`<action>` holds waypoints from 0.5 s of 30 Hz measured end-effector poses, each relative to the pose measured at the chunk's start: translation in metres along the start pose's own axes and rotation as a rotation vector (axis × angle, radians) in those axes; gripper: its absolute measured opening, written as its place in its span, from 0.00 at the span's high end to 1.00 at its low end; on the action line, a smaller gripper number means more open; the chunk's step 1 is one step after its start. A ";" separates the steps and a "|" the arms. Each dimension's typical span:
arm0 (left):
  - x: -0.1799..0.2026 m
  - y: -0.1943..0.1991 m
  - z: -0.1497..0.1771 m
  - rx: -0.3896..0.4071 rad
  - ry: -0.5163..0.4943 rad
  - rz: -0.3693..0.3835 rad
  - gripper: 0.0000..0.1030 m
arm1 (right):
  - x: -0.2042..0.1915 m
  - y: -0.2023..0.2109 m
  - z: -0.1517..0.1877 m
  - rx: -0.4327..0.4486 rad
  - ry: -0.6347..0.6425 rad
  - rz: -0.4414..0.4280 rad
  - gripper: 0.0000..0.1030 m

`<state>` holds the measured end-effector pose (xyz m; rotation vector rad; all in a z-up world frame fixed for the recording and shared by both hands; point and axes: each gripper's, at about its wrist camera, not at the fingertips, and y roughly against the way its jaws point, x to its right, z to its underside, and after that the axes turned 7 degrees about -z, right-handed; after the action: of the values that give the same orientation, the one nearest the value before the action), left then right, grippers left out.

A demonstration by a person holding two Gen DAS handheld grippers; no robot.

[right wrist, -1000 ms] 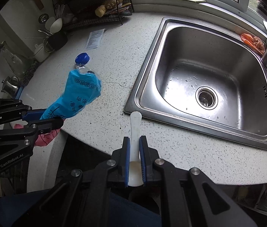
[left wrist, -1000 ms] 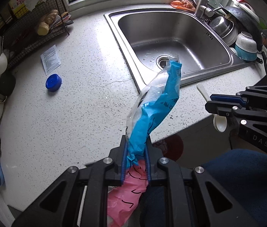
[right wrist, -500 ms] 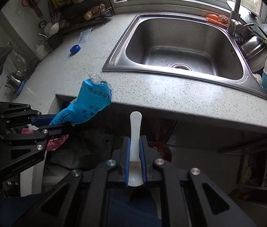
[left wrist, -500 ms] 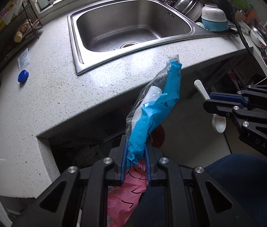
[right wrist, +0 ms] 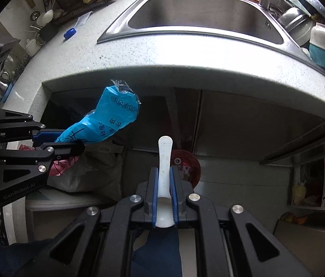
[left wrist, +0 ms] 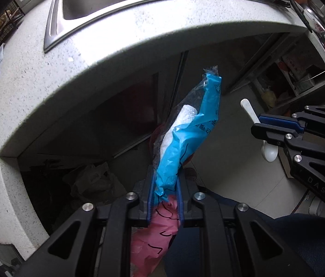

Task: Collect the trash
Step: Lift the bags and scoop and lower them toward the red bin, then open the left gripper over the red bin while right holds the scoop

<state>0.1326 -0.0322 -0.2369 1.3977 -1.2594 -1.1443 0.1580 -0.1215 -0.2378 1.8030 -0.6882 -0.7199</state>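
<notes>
Left gripper [left wrist: 163,198]: jaws clamped on a blue plastic wrapper [left wrist: 185,138], pinched low, with a pink bag [left wrist: 160,233] bunched in the same grip and hanging behind. The top of the wrapper stands free above the jaws, something white visible inside it. Right gripper [right wrist: 164,198]: jaws closed on a white plastic spoon [right wrist: 165,161], handle sticking forward, bowl back between the pads.

Both loads are held in the air in front of the table [right wrist: 185,53] edge, below its top, over the dark space under the sink [right wrist: 199,20]. A red round thing [right wrist: 189,161] sits low in that space right ahead of the spoon; whether it is the bin cannot be told. A pale sack [right wrist: 97,168] lies to its left.

Step in hand is judged as the carry to the drop point. Advice:
- Bin mouth to be confirmed before anything is released.
- Grippers to be kept apart so wrapper and spoon are not snagged together.
- Wrapper is light and floppy: to be released low, over the opening.
- Pink bag shares the left grip, so both will drop together.
- A blue cap [right wrist: 69,33] and a paper slip [right wrist: 82,19] are left on the table, likely next.
</notes>
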 end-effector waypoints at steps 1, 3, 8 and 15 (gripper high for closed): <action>0.001 -0.011 0.003 -0.013 0.004 0.004 0.86 | 0.003 -0.011 0.003 -0.012 -0.004 0.003 0.91; 0.004 -0.033 0.007 -0.034 0.013 0.025 0.86 | 0.009 -0.032 0.010 -0.018 0.002 0.004 0.91; 0.014 -0.081 0.009 -0.053 0.030 0.042 0.86 | 0.026 -0.082 0.024 -0.060 -0.005 -0.013 0.91; 0.026 -0.143 -0.010 -0.074 0.004 0.060 0.86 | 0.055 -0.145 0.027 -0.065 -0.004 -0.018 0.91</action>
<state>0.1662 -0.0472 -0.3774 1.2983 -1.2356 -1.1356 0.1919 -0.1340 -0.3914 1.7512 -0.6444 -0.7500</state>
